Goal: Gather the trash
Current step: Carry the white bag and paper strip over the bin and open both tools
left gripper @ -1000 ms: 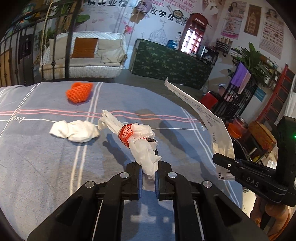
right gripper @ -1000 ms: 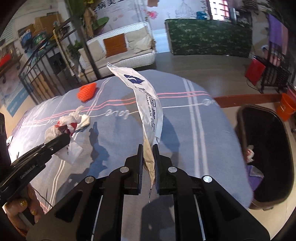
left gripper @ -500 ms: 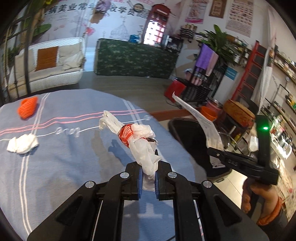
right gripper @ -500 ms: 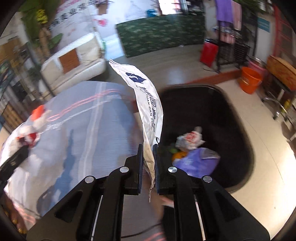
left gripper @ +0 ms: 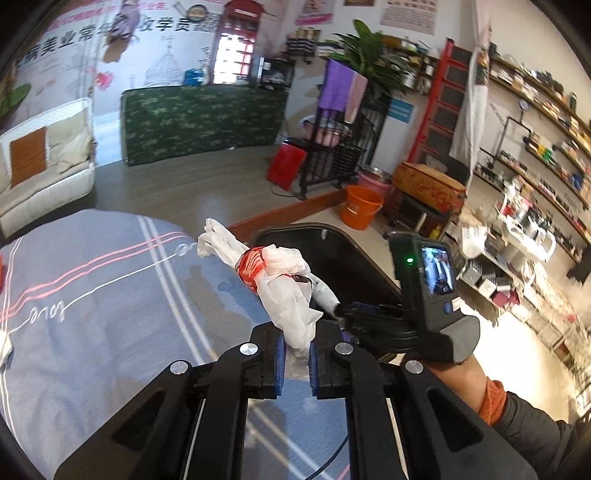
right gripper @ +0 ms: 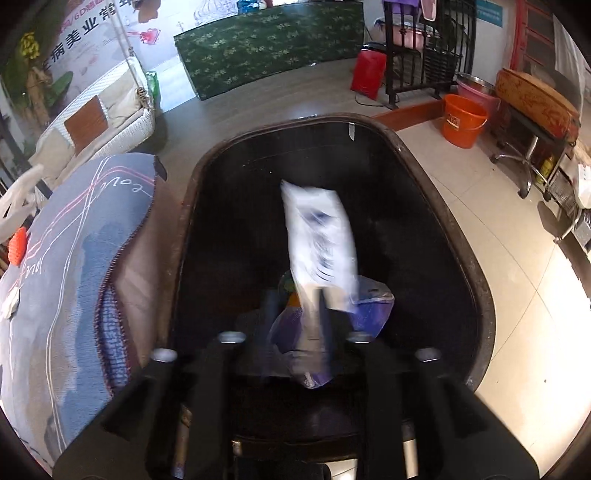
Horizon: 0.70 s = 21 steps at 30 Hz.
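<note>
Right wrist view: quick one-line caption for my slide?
Right claw opening above the black trash bin, the white printed wrapper dropping between its fingers toward litter already inside.

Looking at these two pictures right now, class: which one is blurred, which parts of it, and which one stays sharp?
Right wrist view: the white wrapper over the black bin is smeared, and the right gripper, jaws opening, looks ghosted; floor and rim stay fairly crisp. Left wrist view: sharp throughout, with the left gripper clamped on the crumpled plastic bag; straight shelves bend at the edges.

Shop: stocked shelves (left gripper: 532, 110), wall posters (left gripper: 406, 14)
</note>
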Tool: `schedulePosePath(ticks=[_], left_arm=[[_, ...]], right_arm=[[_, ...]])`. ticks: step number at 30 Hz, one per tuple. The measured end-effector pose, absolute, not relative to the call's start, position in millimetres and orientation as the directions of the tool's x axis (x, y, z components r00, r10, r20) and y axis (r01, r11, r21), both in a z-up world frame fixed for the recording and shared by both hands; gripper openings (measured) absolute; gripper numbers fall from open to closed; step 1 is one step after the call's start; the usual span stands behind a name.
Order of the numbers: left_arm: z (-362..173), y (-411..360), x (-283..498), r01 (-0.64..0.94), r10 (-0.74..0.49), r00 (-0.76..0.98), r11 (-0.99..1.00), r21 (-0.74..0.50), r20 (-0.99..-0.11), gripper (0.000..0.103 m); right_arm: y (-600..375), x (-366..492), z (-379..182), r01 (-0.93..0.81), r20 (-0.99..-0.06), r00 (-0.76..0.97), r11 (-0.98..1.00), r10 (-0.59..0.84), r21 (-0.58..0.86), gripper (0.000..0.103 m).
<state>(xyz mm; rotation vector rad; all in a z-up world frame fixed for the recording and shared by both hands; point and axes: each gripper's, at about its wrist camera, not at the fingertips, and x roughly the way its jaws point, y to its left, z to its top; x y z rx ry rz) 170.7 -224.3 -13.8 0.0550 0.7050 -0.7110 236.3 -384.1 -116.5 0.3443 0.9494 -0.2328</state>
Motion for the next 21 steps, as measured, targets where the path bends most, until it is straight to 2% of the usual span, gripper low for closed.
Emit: schedulePosePath(ticks=[1, 7, 10, 21], left_arm=[[-15, -227, 172, 0.622, -0.583, 0.529, 0.761, -0.185, -0.617, 0.01], [-26, -247, 178, 0.657, -0.597, 0.47, 0.728, -0.195, -0.65, 0.01], [-32, -258, 183, 0.667, -0.604, 0.439, 0.715, -0.209, -0.665, 0.01], [-51, -298, 195, 0.712, -0.607, 0.356, 0.669, -0.215, -0.711, 0.01]], right_arm=[[-385, 233, -116, 0.352, -0.818, 0.572, 0.917, -0.054, 0.186, 0.058], [-387, 215, -108, 0.362, -0.798, 0.598, 0.916, -0.082, 0.176, 0.059], [-388, 197, -98, 0.368, -0.769, 0.63, 0.913, -0.108, 0.173, 0.064], [-411, 149, -78, 0.441, -0.731, 0.646, 0.889, -0.221, 0.121, 0.066]])
